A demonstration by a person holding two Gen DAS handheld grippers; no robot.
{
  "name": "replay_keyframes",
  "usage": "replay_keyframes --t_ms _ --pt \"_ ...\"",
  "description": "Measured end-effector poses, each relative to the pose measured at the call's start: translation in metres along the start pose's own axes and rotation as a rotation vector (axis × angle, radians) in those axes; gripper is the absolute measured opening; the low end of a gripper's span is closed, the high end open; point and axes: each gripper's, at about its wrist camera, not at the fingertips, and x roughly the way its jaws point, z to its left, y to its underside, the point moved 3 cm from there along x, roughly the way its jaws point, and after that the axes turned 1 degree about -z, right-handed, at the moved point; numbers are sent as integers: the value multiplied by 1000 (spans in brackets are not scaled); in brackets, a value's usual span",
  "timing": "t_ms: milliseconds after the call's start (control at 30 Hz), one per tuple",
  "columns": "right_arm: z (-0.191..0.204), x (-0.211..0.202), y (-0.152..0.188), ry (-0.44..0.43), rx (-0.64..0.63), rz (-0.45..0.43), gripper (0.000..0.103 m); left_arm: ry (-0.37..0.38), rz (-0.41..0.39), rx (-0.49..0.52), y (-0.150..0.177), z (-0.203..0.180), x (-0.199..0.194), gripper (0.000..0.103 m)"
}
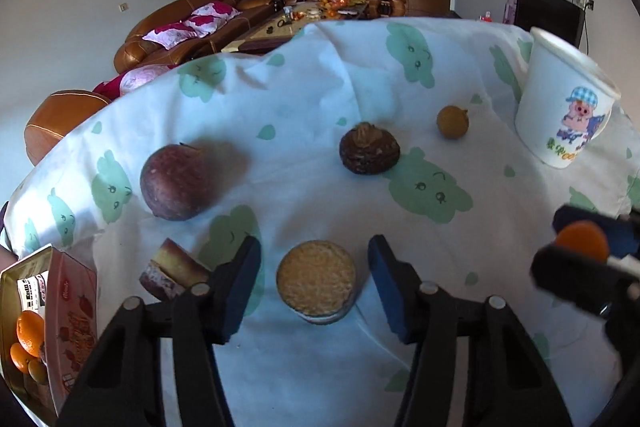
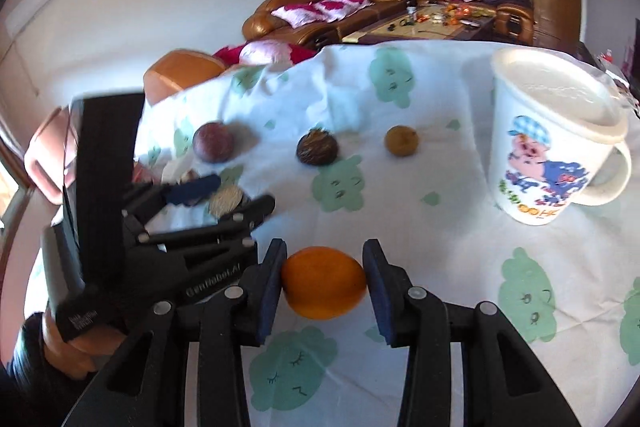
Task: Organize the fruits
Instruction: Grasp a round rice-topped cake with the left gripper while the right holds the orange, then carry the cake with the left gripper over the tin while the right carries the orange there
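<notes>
1. The right hand-held gripper [image 2: 324,283] pinches a small orange [image 2: 324,283], both pads touching its sides, just above the table [image 2: 440,227], on the near side of the cartoon mug [image 2: 552,143].
2. The left hand-held gripper [image 1: 314,279] stands spread around a halved fruit [image 1: 316,277] with a grainy yellow cut face up. There is a visible gap on each side, so nothing is gripped yet. This piece lies well to the near left of the mug.
3. A box [image 1: 70,307] holding oranges sits at the table's far-left edge, the farthest thing from the mug and likely the destination.
4. Risk: the orange is round and smooth and held only at two narrow points, so a quick swing toward the box could let it roll out.
5. Risk: the halved fruit looks soft, so a hard squeeze may crush it or smear pulp on the cloth.
6. Risk: the two grippers are close together, so the right one crossing toward the box could strike the left.
7. Risk: a purple fruit [image 1: 178,183], a dark brown fruit [image 1: 369,151] and a small tan fruit [image 1: 452,121] lie loose left of the mug and roll if nudged.
</notes>
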Motion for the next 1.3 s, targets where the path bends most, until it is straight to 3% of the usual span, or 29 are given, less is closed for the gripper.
replay_keyframes --t_ms 67,133,233,367,500,800,1067,1300 --pt "-5 -5 -4 3 31 -41 42 8 9 -4 1 -1 1 53" --pt "-5 -8 -6 15 41 -70 42 52 15 -13 2 -2 1 35" --pt "-3 -12 -7 26 52 -110 42 60 5 -42 6 1 -3 35" --pt "2 -13 -9 101 30 -178 42 66 -107 -91 11 13 -32 35" --pt "6 -13 -10 146 1 -228 42 12 -209 -79 28 16 -66 35" --pt "16 -18 -2 240 -41 -303 42 -58 -258 -103 57 45 -101 35" --pt "42 -25 9 344 -96 -354 42 -121 -301 -119 63 80 -114 35" --pt "76 -22 18 286 -55 -343 42 -122 -316 -163 67 111 -119 35"
